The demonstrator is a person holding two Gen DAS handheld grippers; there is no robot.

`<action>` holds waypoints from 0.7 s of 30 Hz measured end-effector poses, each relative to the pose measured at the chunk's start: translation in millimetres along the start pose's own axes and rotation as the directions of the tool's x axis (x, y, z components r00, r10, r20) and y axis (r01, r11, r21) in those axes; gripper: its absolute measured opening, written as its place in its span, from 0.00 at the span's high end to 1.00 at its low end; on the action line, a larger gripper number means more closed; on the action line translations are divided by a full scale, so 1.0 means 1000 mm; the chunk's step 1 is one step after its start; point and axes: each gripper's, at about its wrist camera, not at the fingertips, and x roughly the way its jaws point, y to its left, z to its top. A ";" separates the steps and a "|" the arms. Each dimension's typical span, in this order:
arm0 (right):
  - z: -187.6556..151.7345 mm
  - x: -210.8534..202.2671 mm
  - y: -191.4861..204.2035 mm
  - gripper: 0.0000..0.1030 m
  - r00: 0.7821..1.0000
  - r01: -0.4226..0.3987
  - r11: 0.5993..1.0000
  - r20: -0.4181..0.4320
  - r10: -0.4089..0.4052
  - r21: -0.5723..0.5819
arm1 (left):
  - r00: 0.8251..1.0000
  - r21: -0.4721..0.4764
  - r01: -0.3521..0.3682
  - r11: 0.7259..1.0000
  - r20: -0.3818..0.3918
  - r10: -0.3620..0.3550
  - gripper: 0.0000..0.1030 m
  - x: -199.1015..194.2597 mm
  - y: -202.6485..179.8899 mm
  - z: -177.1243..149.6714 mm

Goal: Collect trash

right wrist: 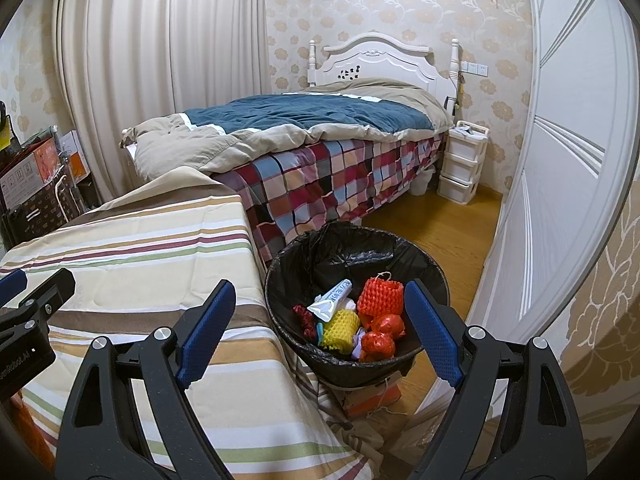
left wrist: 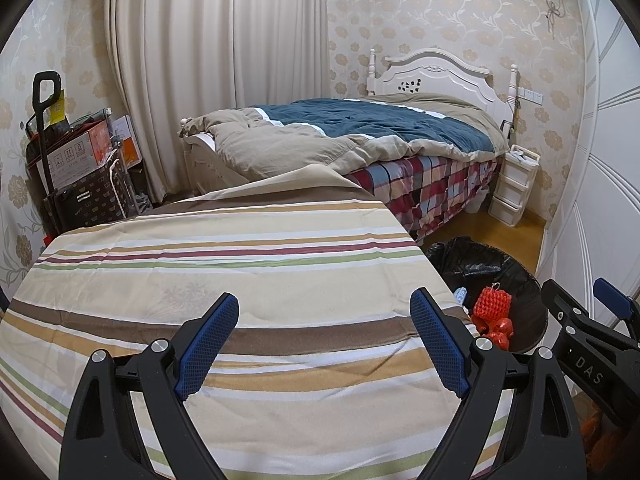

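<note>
Both grippers idle over the striped bench, trash in the bin.

Left gripper (left wrist: 324, 312): jaws spread wide, nothing between the blue pads, hovering above the striped cloth (left wrist: 224, 264) of the bench, touching nothing. Right gripper (right wrist: 320, 300): jaws likewise spread wide and empty, held over the bench's right edge and the bin (right wrist: 436, 276) just beside it. Bin lined with a black bag and sits against the bench's right side. Inside it: orange foam net (right wrist: 380, 298), yellow foam net (right wrist: 341, 326), two orange-red wrapped balls (right wrist: 378, 344), a crumpled white wrapper (right wrist: 332, 300). Bed (right wrist: 320, 152) with plaid sheet beyond the bench's far edge.
</note>
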 end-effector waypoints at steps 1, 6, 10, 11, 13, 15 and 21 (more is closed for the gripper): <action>0.000 0.000 -0.001 0.18 1.000 0.000 1.000 0.000 0.000 0.000 | 1.000 0.000 -0.001 1.000 0.000 0.001 0.16 0.000 0.000 0.000; 0.000 0.000 0.000 0.18 1.000 0.000 1.000 0.001 0.000 0.001 | 1.000 -0.001 -0.001 1.000 0.000 0.001 0.16 0.000 0.000 0.000; 0.000 0.000 0.000 0.18 1.000 0.000 1.000 0.000 0.000 0.000 | 1.000 0.001 -0.001 1.000 0.000 0.001 0.16 0.000 0.000 0.000; 0.000 0.000 0.000 0.18 1.000 0.000 1.000 0.000 0.000 0.000 | 1.000 0.001 0.000 1.000 0.001 0.000 0.16 0.000 0.000 0.000; 0.000 0.000 0.000 0.18 1.000 0.000 1.000 0.000 0.000 0.000 | 1.000 -0.002 0.000 1.000 0.001 0.000 0.16 0.000 0.000 0.001; 0.000 0.000 0.000 0.18 1.000 0.000 1.000 -0.001 0.000 0.000 | 1.000 -0.002 0.003 1.000 0.000 -0.003 0.16 0.000 0.000 0.000; 0.000 0.000 0.000 0.18 1.000 0.000 1.000 0.000 0.000 0.000 | 1.000 -0.006 0.006 1.000 -0.005 -0.006 0.16 -0.002 -0.001 -0.002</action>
